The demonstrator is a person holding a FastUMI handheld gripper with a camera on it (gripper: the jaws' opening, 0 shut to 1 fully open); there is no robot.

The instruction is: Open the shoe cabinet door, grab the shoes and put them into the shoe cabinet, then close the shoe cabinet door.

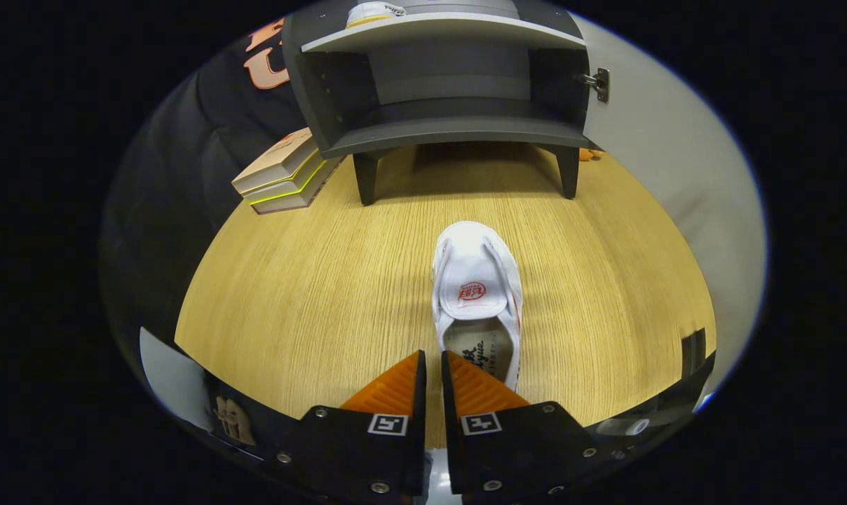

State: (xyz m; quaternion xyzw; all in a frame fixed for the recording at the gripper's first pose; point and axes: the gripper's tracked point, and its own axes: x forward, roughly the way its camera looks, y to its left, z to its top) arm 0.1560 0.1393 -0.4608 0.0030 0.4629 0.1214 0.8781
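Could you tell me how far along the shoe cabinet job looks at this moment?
Done: the cabinet door stands open, and one white shoe already sits on the upper shelf. In hand: the gripper has its jaws nearly closed over the left heel rim of the second shoe on the wooden floor; whether they pinch it is unclear. Left: place that shoe inside and close the door.

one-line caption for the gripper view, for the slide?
Gripper nearly shut at the heel of a white shoe on the wooden table; open shoe cabinet beyond, another shoe shelved.
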